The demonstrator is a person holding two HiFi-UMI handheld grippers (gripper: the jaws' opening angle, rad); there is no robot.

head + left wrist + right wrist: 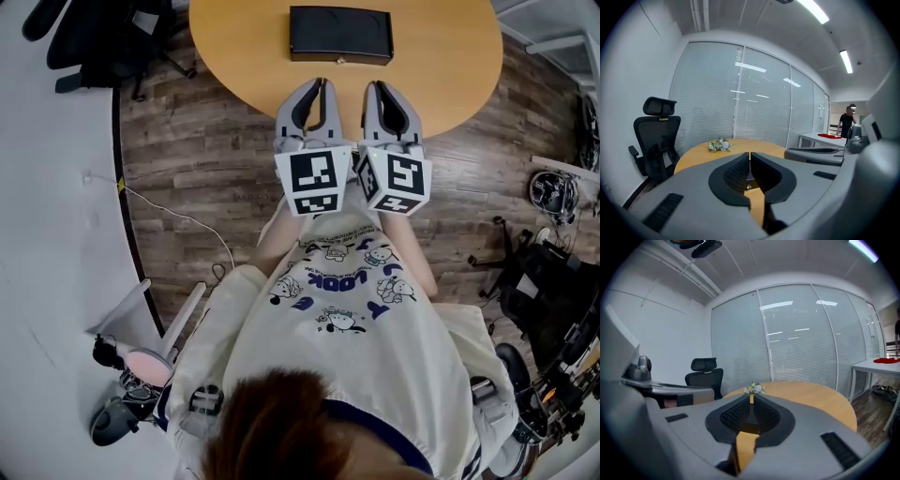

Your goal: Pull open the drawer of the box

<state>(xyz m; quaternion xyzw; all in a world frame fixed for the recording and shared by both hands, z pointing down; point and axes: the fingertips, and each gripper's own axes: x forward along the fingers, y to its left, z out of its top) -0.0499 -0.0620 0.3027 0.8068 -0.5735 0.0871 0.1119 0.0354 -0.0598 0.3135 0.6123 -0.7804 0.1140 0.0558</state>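
The person's white shirt (347,309) is closest. Past it, the left gripper (319,86) and right gripper (373,88) sit side by side, jaws pressed together on nothing. The black box (339,34) rests on the round table (234,47), ahead of both. Its drawer looks closed.
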